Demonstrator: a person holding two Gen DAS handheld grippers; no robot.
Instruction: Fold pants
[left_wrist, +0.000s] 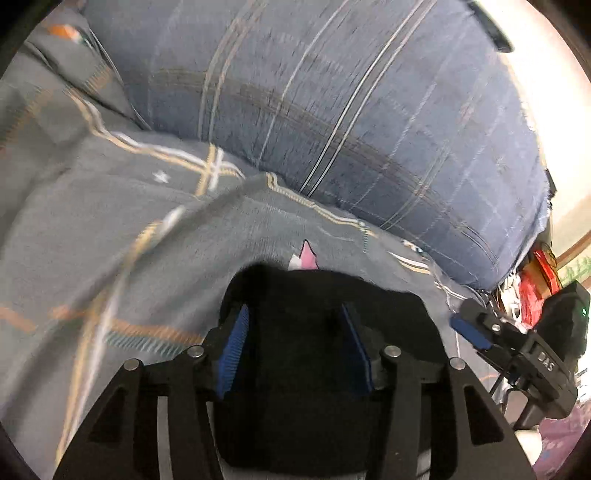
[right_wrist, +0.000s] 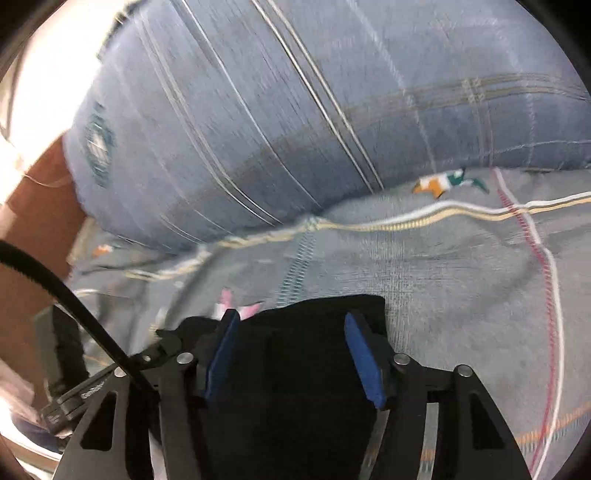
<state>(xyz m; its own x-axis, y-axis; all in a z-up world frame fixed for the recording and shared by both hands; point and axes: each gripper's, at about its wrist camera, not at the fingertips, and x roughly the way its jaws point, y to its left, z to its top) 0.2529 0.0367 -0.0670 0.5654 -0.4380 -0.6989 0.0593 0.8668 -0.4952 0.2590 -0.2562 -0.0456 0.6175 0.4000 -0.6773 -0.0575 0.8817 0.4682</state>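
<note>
The black pants (left_wrist: 295, 350) lie on a grey patterned bedsheet (left_wrist: 110, 229). In the left wrist view the dark cloth fills the gap between my left gripper's (left_wrist: 295, 328) blue pads (left_wrist: 236, 350), which stand wide apart. In the right wrist view the pants (right_wrist: 295, 369) lie between and under my right gripper's (right_wrist: 291, 332) blue pads (right_wrist: 364, 354), also spread apart. The pants' far edge ends just beyond both sets of fingertips. My right gripper also shows in the left wrist view (left_wrist: 476, 334) at the right; my left gripper also shows at the lower left of the right wrist view (right_wrist: 162, 339).
A large blue plaid pillow (left_wrist: 351, 110) lies across the bed just beyond the pants; it also shows in the right wrist view (right_wrist: 258, 129). Red and coloured clutter (left_wrist: 535, 288) sits past the bed's right edge. A brown headboard or wall (right_wrist: 33, 206) is at the left.
</note>
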